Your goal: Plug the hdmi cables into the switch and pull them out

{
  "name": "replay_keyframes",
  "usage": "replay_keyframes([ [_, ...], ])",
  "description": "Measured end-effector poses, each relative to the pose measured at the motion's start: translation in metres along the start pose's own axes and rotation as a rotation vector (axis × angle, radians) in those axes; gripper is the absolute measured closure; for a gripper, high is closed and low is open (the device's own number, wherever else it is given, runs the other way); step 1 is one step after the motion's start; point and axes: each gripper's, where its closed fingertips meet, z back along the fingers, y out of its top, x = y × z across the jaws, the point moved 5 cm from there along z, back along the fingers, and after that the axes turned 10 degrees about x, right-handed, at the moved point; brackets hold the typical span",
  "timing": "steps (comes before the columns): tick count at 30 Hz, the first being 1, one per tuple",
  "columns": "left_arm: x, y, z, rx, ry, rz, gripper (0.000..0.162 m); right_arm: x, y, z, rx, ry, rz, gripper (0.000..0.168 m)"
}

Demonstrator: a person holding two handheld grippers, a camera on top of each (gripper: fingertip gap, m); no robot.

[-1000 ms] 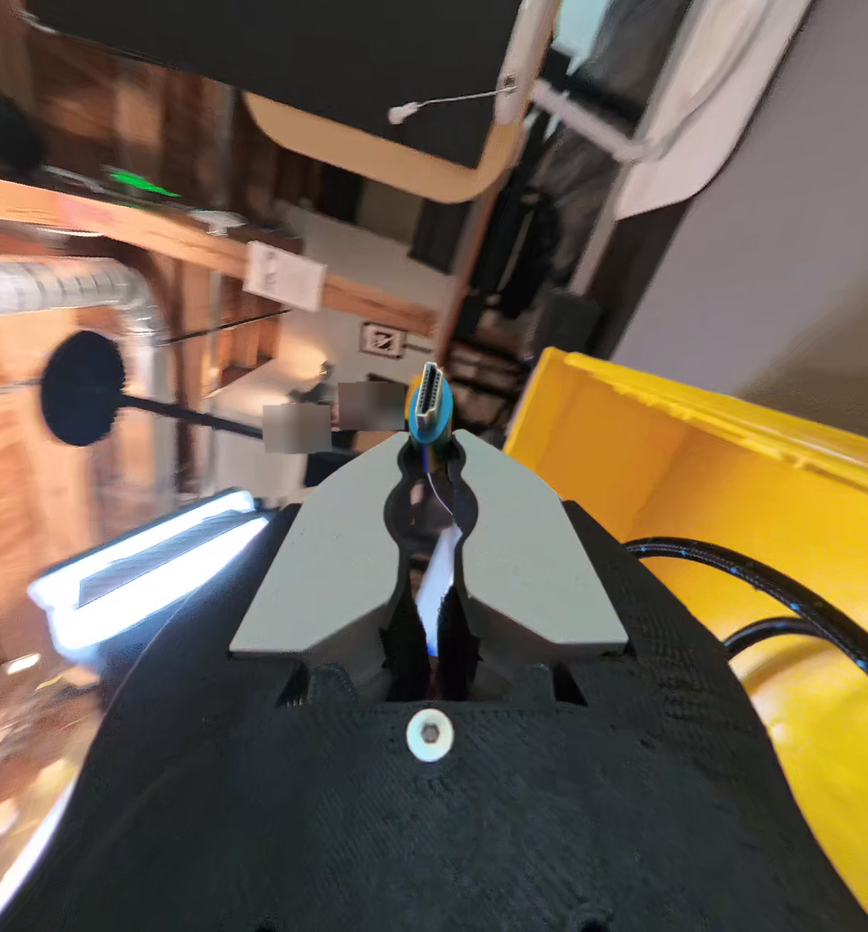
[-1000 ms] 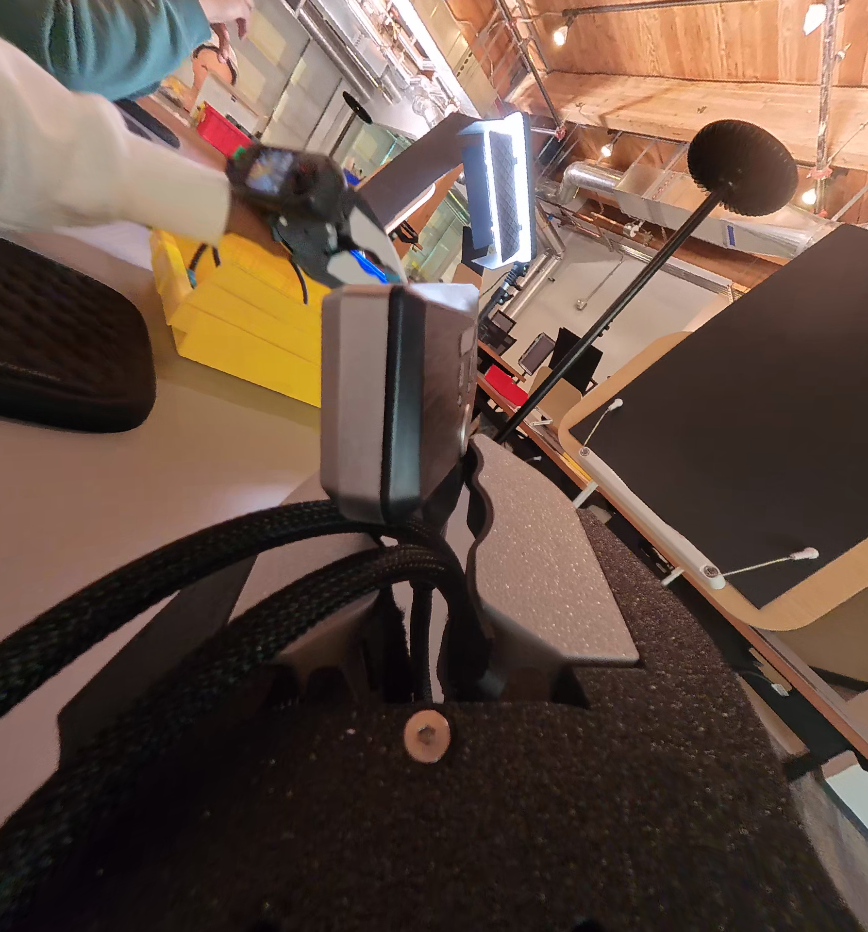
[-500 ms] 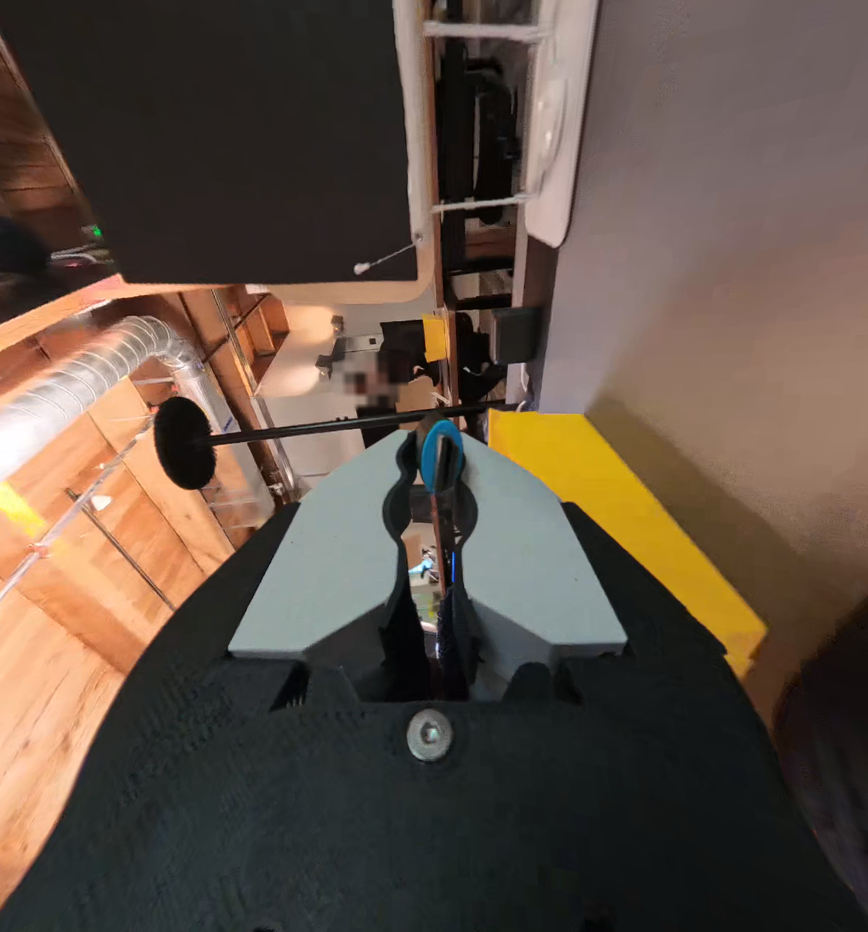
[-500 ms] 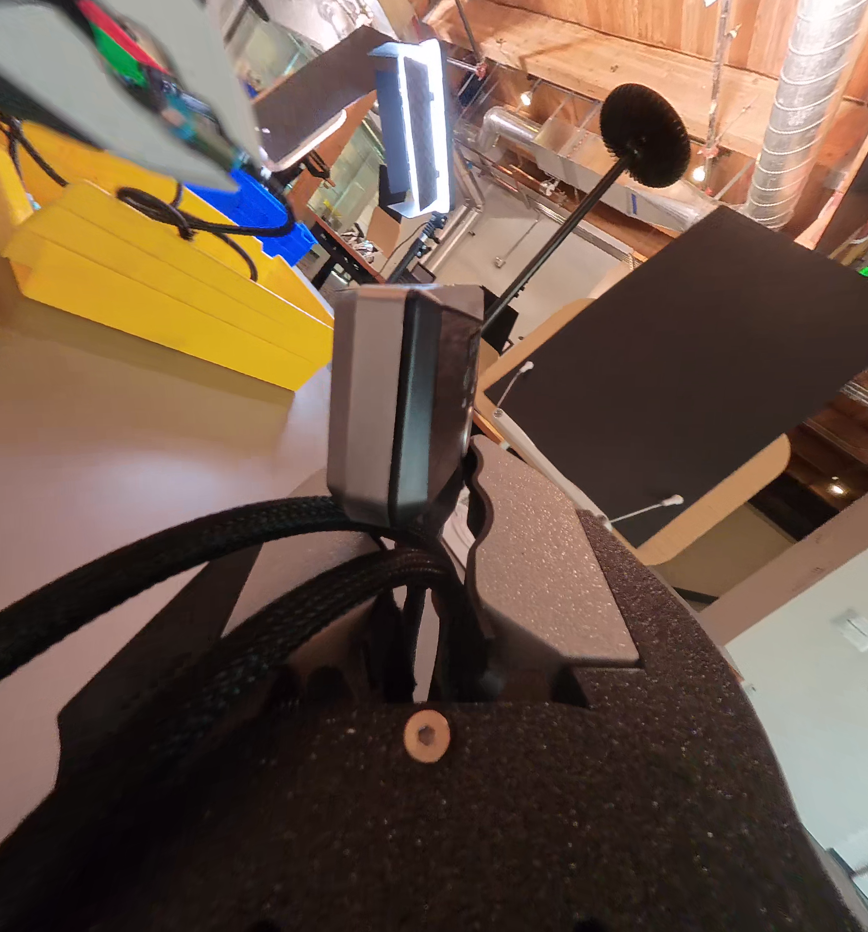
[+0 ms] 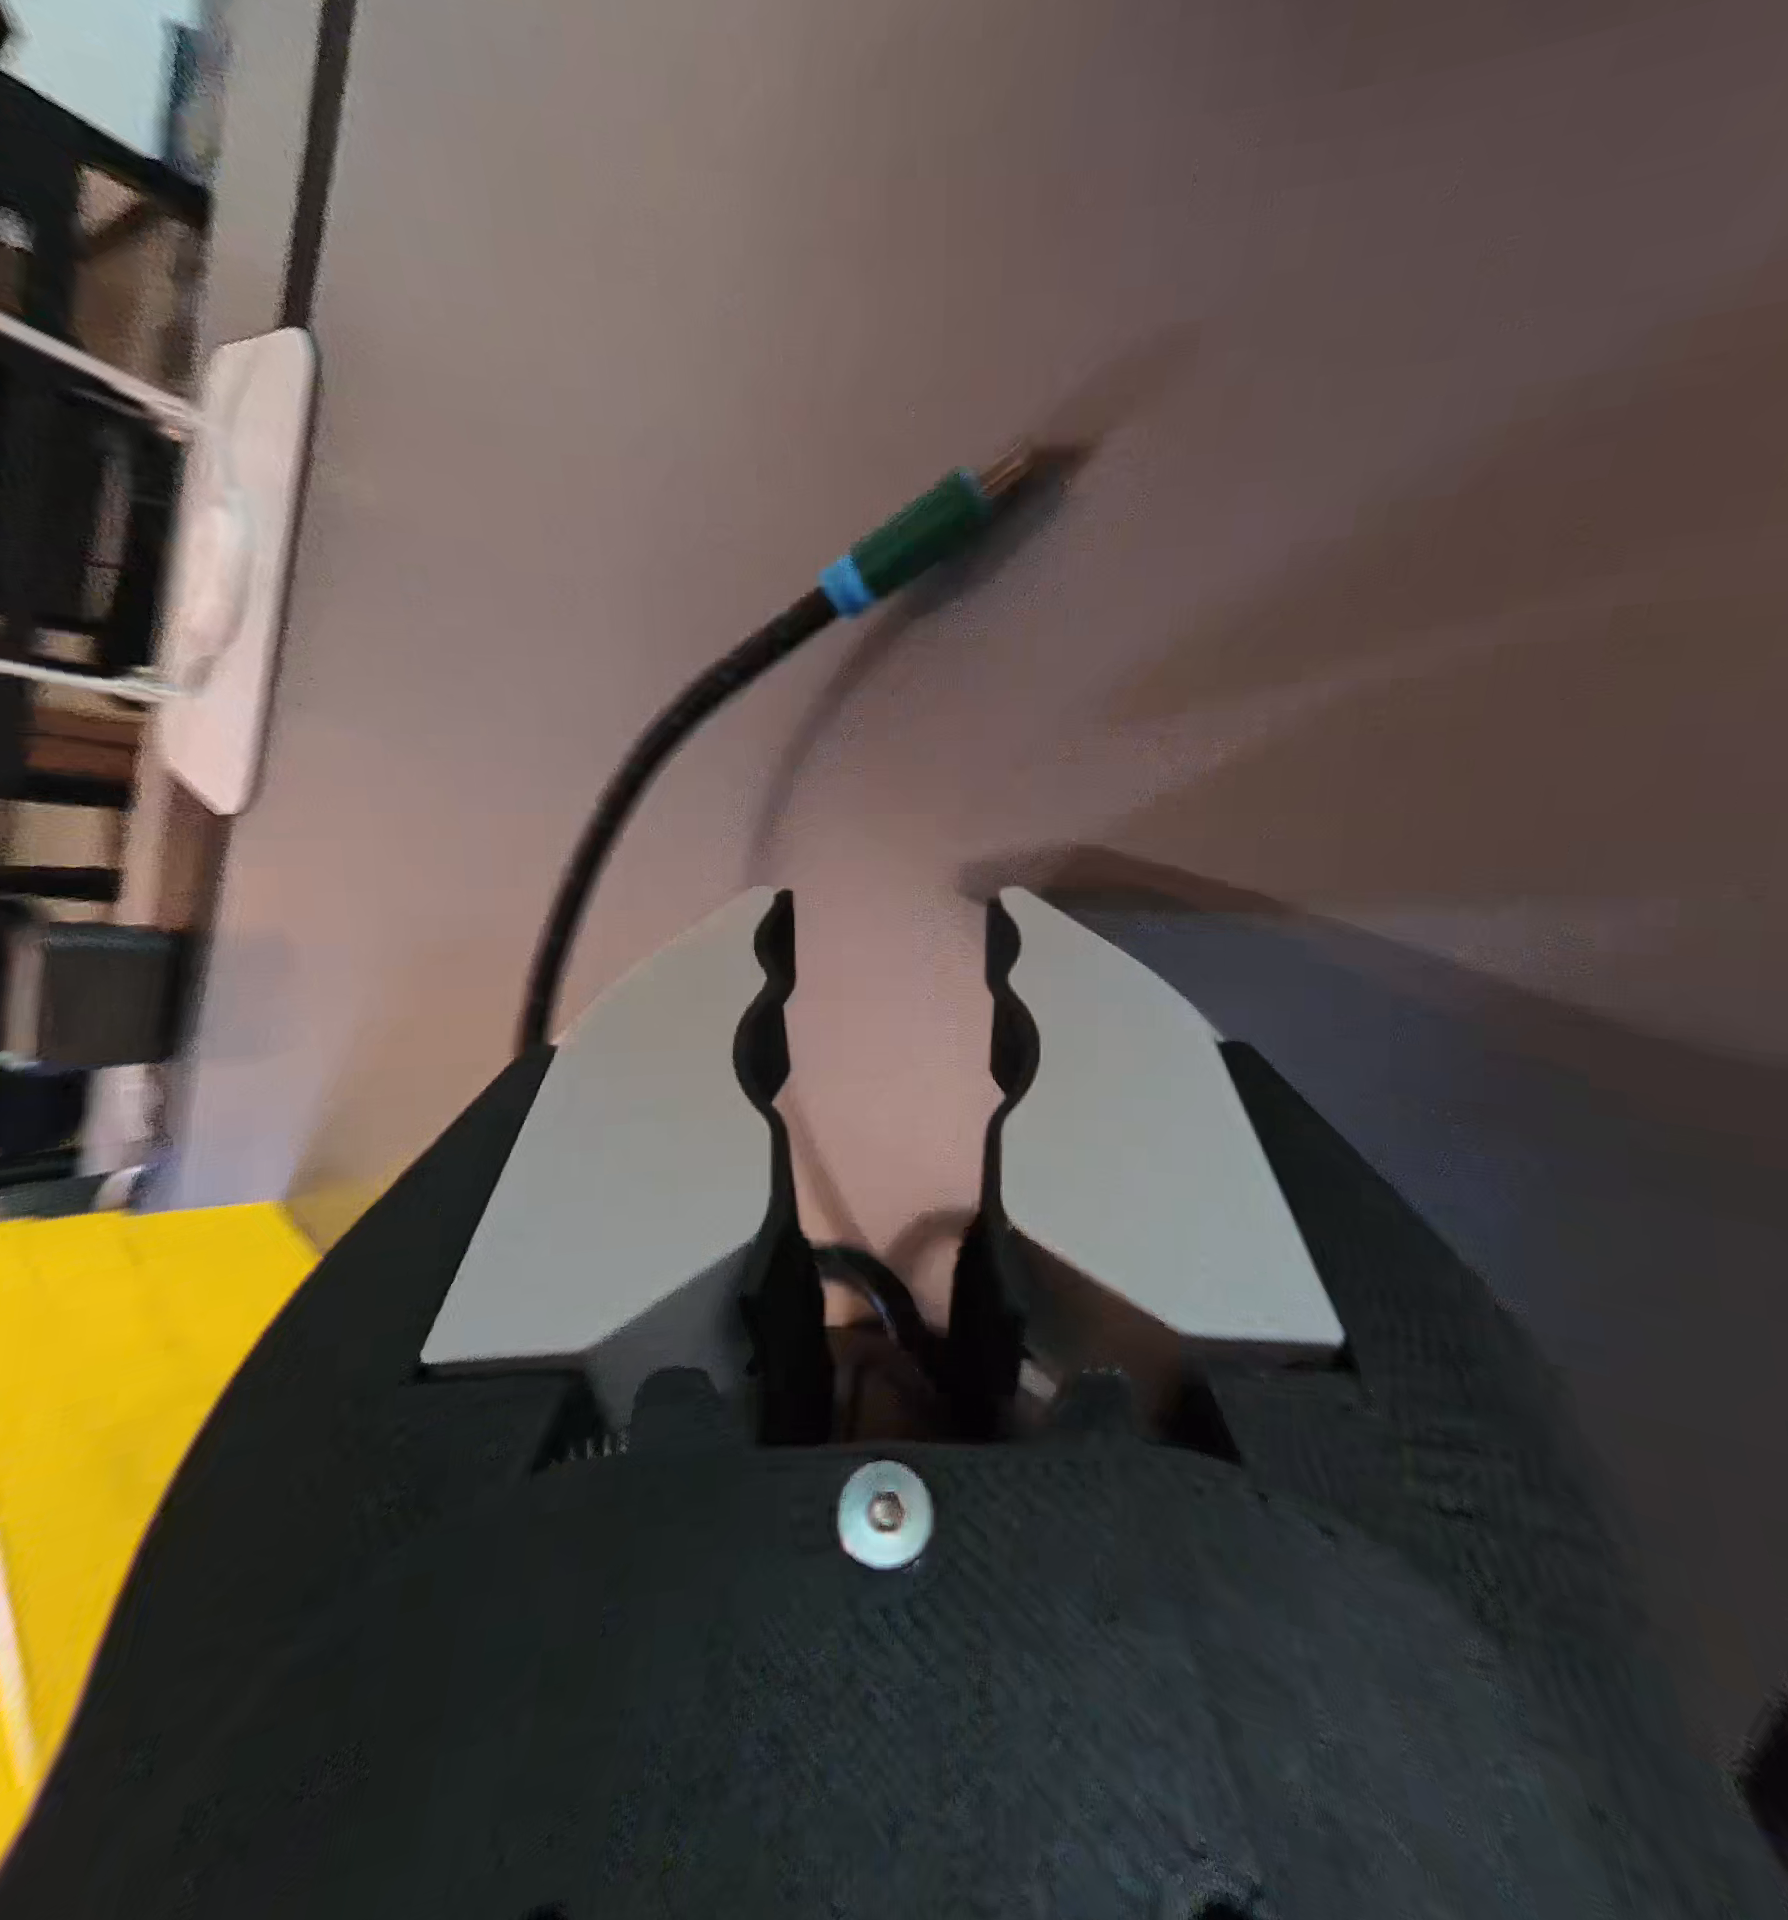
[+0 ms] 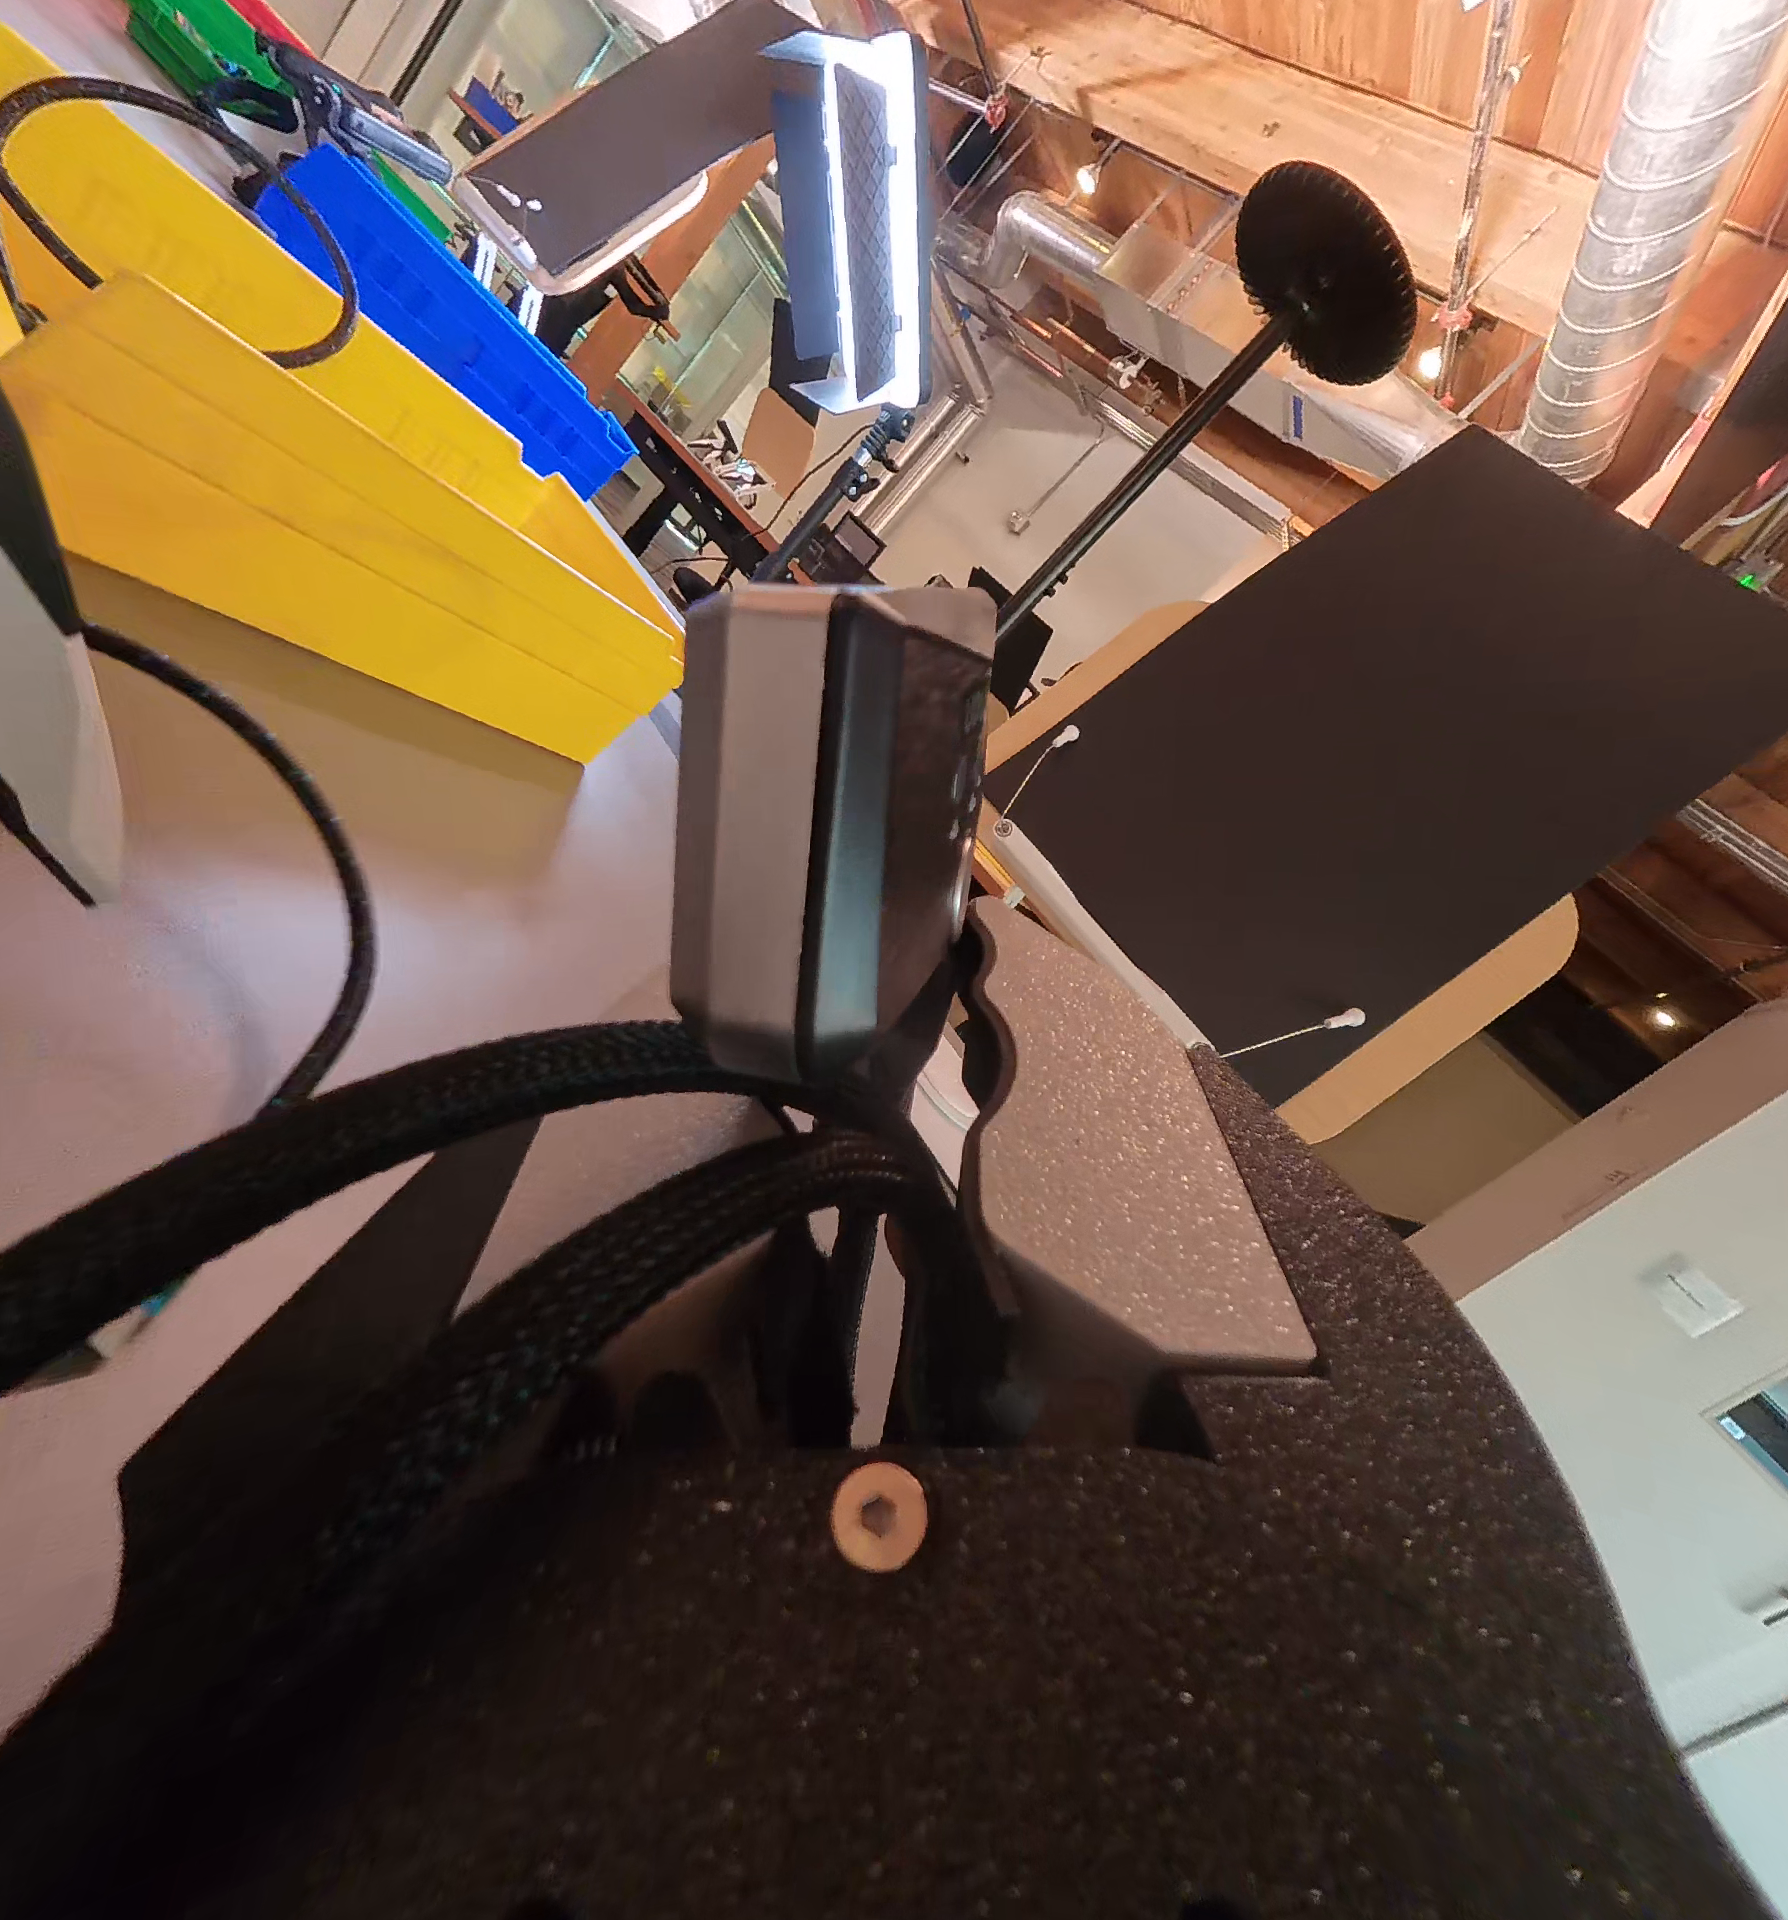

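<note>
In the left wrist view my left gripper (image 5: pixel 888 904) is open and empty, jaws well apart over the grey table (image 5: pixel 1285 416). Ahead of it lies or drops an HDMI cable (image 5: pixel 641 769) with a green plug (image 5: pixel 916 540) and a blue band, blurred by motion. In the right wrist view my right gripper (image 6: pixel 890 1039) is shut on the grey switch (image 6: pixel 796 831), holding it upright above the table. Two thick braided cables (image 6: pixel 246 1174) run from under the switch off to the left. The left gripper's grey finger (image 6: pixel 28 727) shows at the left edge.
Yellow bins (image 6: pixel 298 499) and a blue bin (image 6: pixel 433 301) stand on the table behind the switch; a yellow bin (image 5: pixel 59 1455) is left of my left gripper. A thin black cable (image 6: pixel 350 914) loops over the table. A light panel (image 6: pixel 859 208) and black boards stand beyond the table edge. Tip to tip, the grippers are about 20 cm apart.
My left gripper has opened and let go of the plug it held. It has swung down toward the table. The right gripper still holds the switch and has turned a little.
</note>
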Motion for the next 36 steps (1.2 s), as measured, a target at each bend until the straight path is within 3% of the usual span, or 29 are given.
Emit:
replay_keyframes([
  [4,-0.006,0.039,0.045,0.233,-0.283,0.188,0.121,0.002,0.001,0.001,0.008,-0.003,-0.012,0.141],
  [8,-0.047,0.060,0.061,0.436,-0.313,-0.100,0.120,0.003,0.001,0.003,0.026,0.018,-0.044,0.141],
  [12,-0.062,0.057,0.021,0.415,-0.578,-0.244,0.118,0.007,0.002,0.006,0.053,0.014,-0.074,0.141],
  [16,-0.069,0.050,-0.038,0.354,-0.797,-0.143,0.125,0.009,0.003,0.009,0.075,0.004,-0.092,0.141],
  [19,-0.066,0.046,-0.059,0.303,-1.032,-0.062,0.131,0.010,0.003,0.010,0.082,0.003,-0.097,0.141],
  [22,-0.069,0.037,-0.075,0.146,-1.219,0.036,0.132,0.009,0.004,0.010,0.087,0.009,-0.094,0.141],
  [28,-0.063,0.023,-0.093,-0.086,-1.297,-0.040,0.132,0.007,0.006,0.010,0.089,0.020,-0.075,0.141],
  [34,-0.040,0.030,-0.087,-0.021,-1.316,0.050,0.150,0.008,0.007,0.012,0.094,0.011,-0.072,0.141],
  [36,-0.046,0.025,-0.084,0.044,-1.135,0.000,0.151,0.008,0.008,0.013,0.098,0.010,-0.068,0.141],
])
